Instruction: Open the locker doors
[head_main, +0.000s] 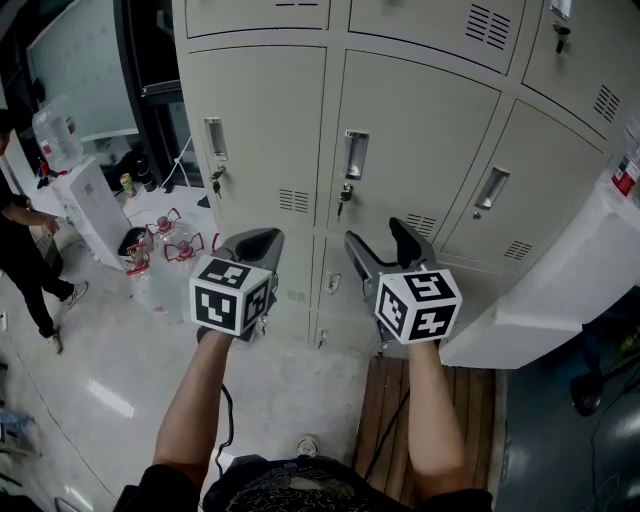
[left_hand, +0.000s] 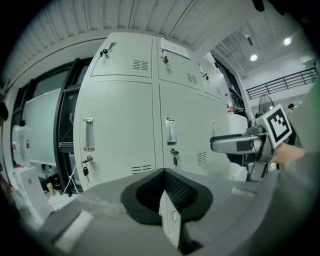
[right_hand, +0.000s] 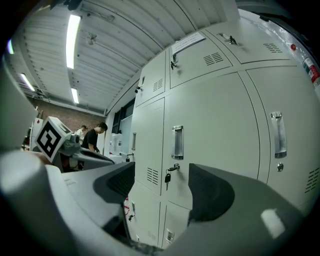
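While the locker doors (head_main: 262, 130) stand shut on the far side, left gripper (head_main: 252, 243) is clenched on nothing; right gripper (head_main: 377, 236) is released and empty, facing the middle door handle (head_main: 355, 155) with its hanging key (head_main: 343, 198), no contact.

The lockers (head_main: 420, 130) stand ahead, their doors in rows one above another. The left tool (head_main: 255, 242) and right tool (head_main: 378, 242) sit side by side before them, touching none. Left of the lockers, bottles (head_main: 165, 250) stand on the floor (head_main: 110, 360), with a person (head_main: 25, 250) farther left.
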